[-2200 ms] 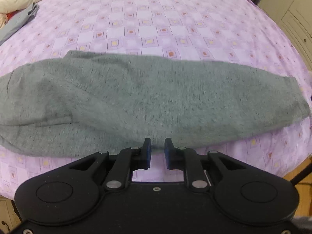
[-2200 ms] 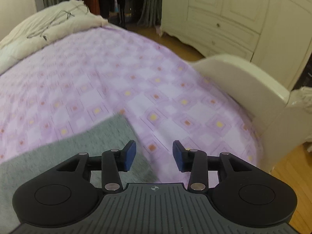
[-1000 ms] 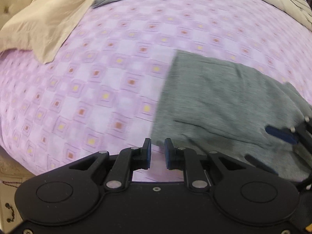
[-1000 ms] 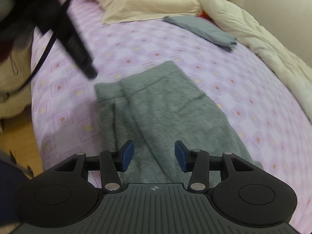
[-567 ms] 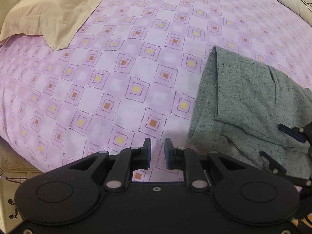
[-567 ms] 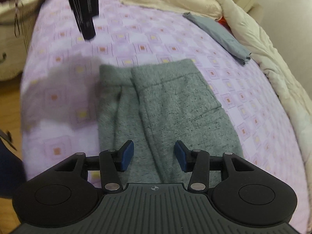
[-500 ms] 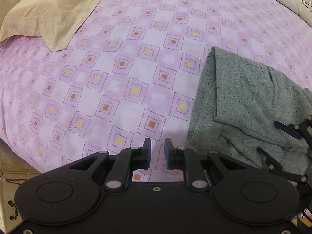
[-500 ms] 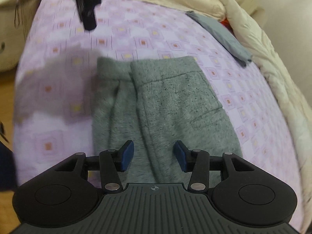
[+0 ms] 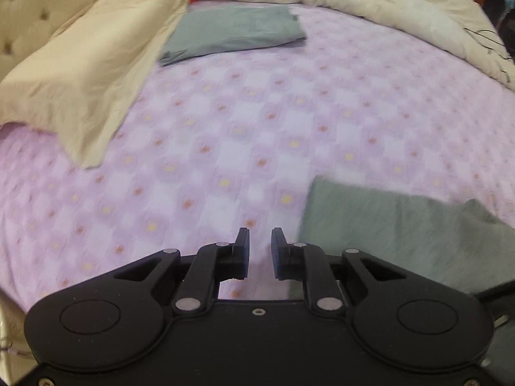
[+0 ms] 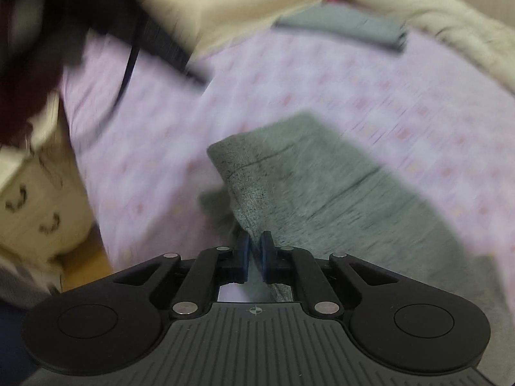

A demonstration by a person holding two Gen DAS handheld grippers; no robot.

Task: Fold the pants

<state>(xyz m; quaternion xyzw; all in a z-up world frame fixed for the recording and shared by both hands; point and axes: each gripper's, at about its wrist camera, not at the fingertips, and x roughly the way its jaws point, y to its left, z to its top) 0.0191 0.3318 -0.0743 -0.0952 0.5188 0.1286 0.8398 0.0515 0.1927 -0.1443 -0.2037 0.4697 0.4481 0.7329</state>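
Grey sweatpants (image 10: pixel 322 193) lie on the purple patterned bed sheet (image 9: pixel 257 112), with the waistband end pointing away in the right wrist view. My right gripper (image 10: pixel 254 251) is closing on a raised fold of the pants near the waistband, and the grey fabric sits pinched between its blue pads. My left gripper (image 9: pixel 260 251) hovers over bare sheet, its jaws a narrow gap apart with nothing between them. The pants (image 9: pixel 402 234) lie just to its right. The left tool shows as a dark blur (image 10: pixel 161 45) at the upper left of the right wrist view.
A beige pillow (image 9: pixel 80 74) lies at the left and a cream duvet (image 9: pixel 354 0) along the far side. A folded grey garment (image 9: pixel 235 33) rests by the pillow. A cream bedside cabinet (image 10: pixel 25 212) stands beyond the bed's left edge.
My right jaws have closed from wide apart onto a fold of the pants. My left gripper has lifted and swung away, so the pillow and folded garment now fill more of its view.
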